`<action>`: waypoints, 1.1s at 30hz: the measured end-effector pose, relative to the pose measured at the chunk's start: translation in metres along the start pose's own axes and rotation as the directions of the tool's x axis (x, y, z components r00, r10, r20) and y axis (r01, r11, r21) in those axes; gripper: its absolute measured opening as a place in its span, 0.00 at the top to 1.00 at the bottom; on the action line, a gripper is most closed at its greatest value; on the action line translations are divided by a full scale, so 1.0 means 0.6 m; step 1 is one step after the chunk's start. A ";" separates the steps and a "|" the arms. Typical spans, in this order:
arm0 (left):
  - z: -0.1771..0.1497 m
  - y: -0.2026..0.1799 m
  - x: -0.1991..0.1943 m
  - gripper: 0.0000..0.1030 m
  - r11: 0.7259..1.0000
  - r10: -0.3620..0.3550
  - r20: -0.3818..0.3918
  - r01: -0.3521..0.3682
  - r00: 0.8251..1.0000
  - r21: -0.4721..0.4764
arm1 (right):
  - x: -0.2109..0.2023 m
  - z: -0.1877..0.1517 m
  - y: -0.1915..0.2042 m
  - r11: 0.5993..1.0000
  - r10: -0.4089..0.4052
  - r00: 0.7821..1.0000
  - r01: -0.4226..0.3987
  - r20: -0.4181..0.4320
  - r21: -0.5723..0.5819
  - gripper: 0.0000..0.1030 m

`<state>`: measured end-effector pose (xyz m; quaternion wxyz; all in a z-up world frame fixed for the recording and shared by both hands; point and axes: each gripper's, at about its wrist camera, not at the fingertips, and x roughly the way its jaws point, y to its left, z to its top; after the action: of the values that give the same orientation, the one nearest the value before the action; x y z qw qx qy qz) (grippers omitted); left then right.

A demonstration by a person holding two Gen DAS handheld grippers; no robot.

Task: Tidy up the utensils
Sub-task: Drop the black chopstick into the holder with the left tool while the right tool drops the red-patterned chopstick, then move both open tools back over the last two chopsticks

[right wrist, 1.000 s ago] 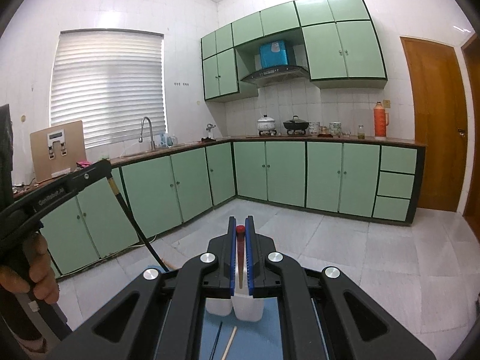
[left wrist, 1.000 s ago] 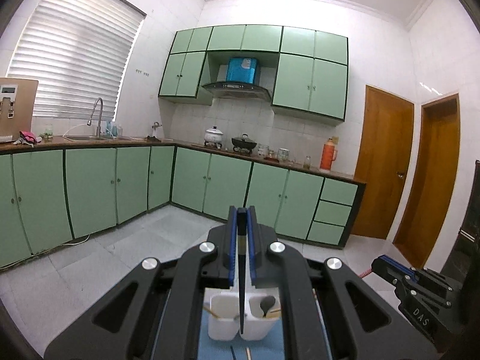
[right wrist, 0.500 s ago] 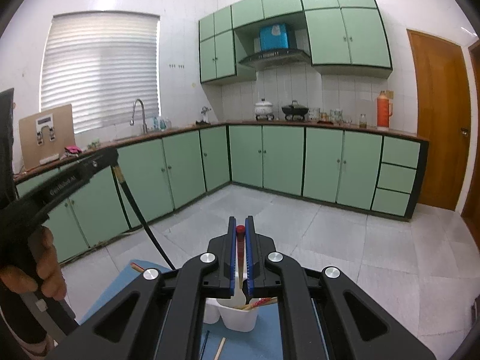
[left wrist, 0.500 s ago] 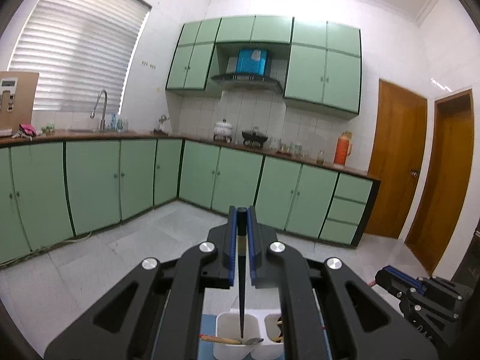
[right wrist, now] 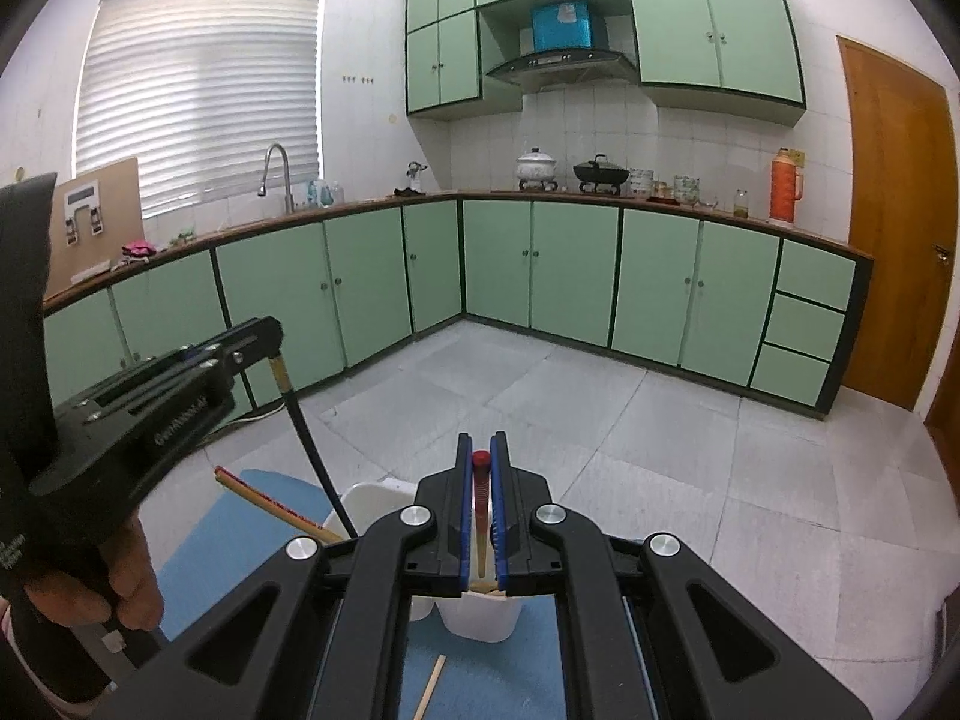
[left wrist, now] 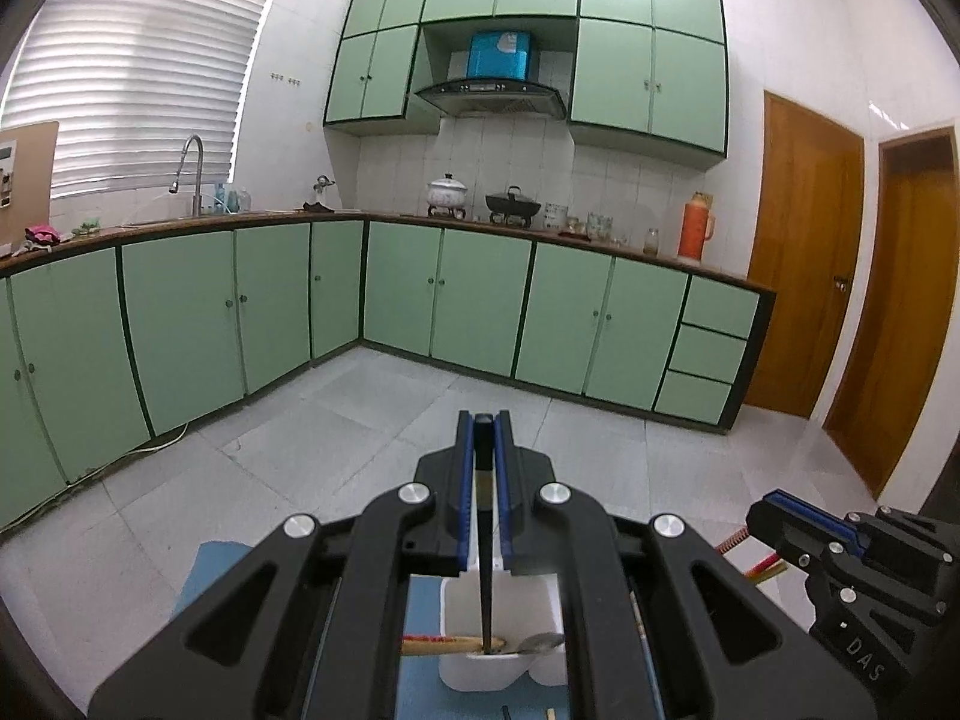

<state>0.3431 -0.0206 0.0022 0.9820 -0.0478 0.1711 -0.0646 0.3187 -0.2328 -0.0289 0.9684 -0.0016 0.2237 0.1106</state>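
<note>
Both chopsticks poised over the white plastic utensil holder (left wrist: 501,669).

My left hand-held gripper (left wrist: 483,483) is clamped on a black chopstick (left wrist: 485,588), its tip inside the holder; my right hand-held gripper (right wrist: 480,510) pinches a red-capped wooden chopstick (right wrist: 480,519) just above it. A metal spoon (left wrist: 540,641) and a red-patterned wooden chopstick (left wrist: 435,643) already sit inside. A loose pale wooden stick (right wrist: 431,687) remains on the blue mat (right wrist: 240,531), so I judge sorting partly done.

Above the holder (left wrist: 501,669) my left claw (left wrist: 483,474) has open air. A wooden stick (left wrist: 441,643) and spoon (left wrist: 540,641) lie across the holder's mouth. My right claw (right wrist: 481,504) crowds its right side; loose sticks (right wrist: 433,684) lie before it.
</note>
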 end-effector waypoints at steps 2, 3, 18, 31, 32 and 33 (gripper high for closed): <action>-0.007 0.001 0.004 0.94 1.000 -0.002 -0.016 0.002 1.000 0.006 | 0.008 -0.003 0.002 1.000 0.003 1.000 -0.003 -0.012 0.000 0.95; -0.009 0.001 0.007 0.94 1.000 -0.003 -0.023 0.003 1.000 0.008 | 0.011 -0.006 0.003 1.000 0.005 1.000 -0.004 -0.019 0.002 0.95; -0.031 0.017 -0.015 0.66 1.000 -0.007 -0.047 0.007 0.999 0.008 | -0.004 -0.025 -0.009 0.998 0.020 1.000 -0.019 -0.020 0.061 0.81; -0.036 0.004 -0.120 0.27 0.998 -0.048 0.019 0.047 0.999 0.034 | -0.127 -0.035 -0.045 0.989 -0.058 0.991 0.041 0.122 0.140 0.30; -0.039 0.003 -0.127 0.25 0.998 -0.047 0.020 0.046 0.999 0.037 | -0.137 -0.040 -0.047 0.988 -0.067 0.989 0.048 0.129 0.146 0.28; -0.045 0.002 -0.138 0.24 0.998 -0.048 0.021 0.047 0.999 0.041 | -0.146 -0.046 -0.048 0.987 -0.076 0.988 0.055 0.135 0.154 0.27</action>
<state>0.2569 -0.0094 0.0040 0.9827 -0.0326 0.1580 -0.0910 0.2362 -0.2812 -0.0173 0.9822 0.0715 0.1623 0.0614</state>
